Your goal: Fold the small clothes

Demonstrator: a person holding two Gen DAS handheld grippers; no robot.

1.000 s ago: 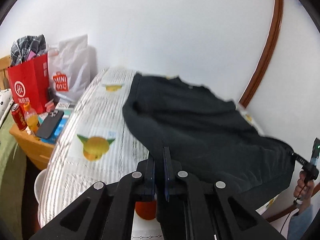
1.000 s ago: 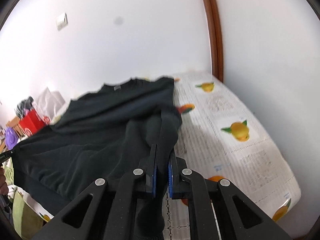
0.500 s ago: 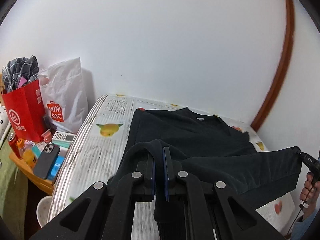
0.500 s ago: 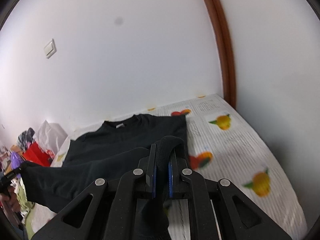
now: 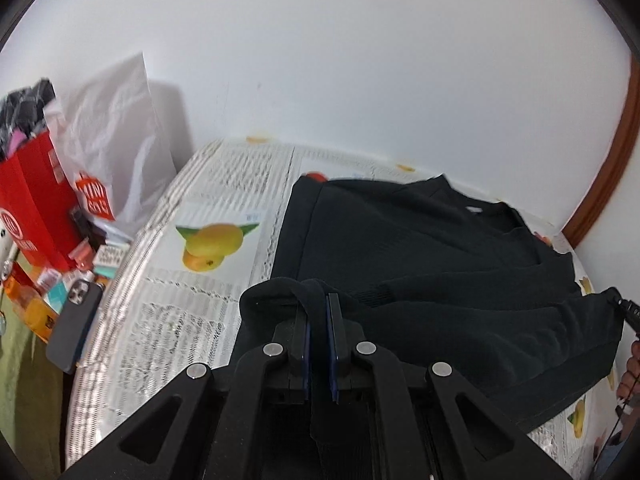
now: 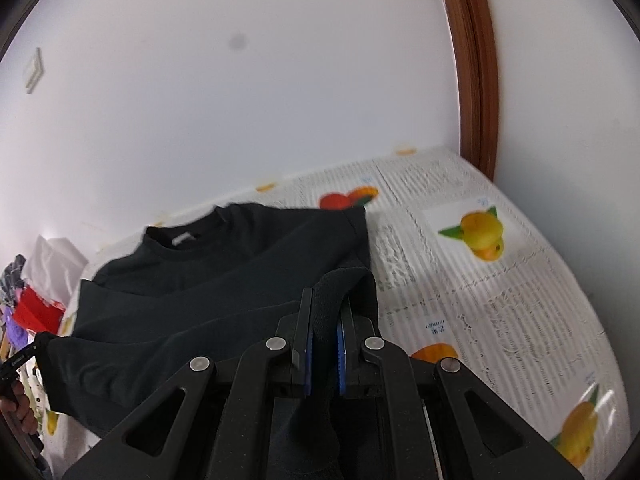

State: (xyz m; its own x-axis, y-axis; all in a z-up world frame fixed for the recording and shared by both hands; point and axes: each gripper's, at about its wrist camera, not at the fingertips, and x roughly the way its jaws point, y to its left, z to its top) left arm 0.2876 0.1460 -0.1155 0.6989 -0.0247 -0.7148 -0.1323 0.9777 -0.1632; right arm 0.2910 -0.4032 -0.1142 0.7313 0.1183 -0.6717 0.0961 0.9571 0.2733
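Left hand-held gripper (image 5: pixel 319 312) clamps the black shirt (image 5: pixel 420 248) hem. Right hand-held gripper (image 6: pixel 325 312) clamps the hem's other corner, above the desk (image 6: pixel 480 280).

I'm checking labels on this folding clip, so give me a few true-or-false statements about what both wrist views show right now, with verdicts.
1. Both grippers are shut on the black shirt. True: the left gripper and right gripper each pinch a fold of it.
2. The shirt hangs wholly in the air. False: its collar end lies on the tablecloth.
3. A phone lies left of the table. True.
4. The tablecloth is plain white. False: it has printed fruit and text.
5. The red bag sits on the shirt. False: it stands off to the left, beside a white bag.
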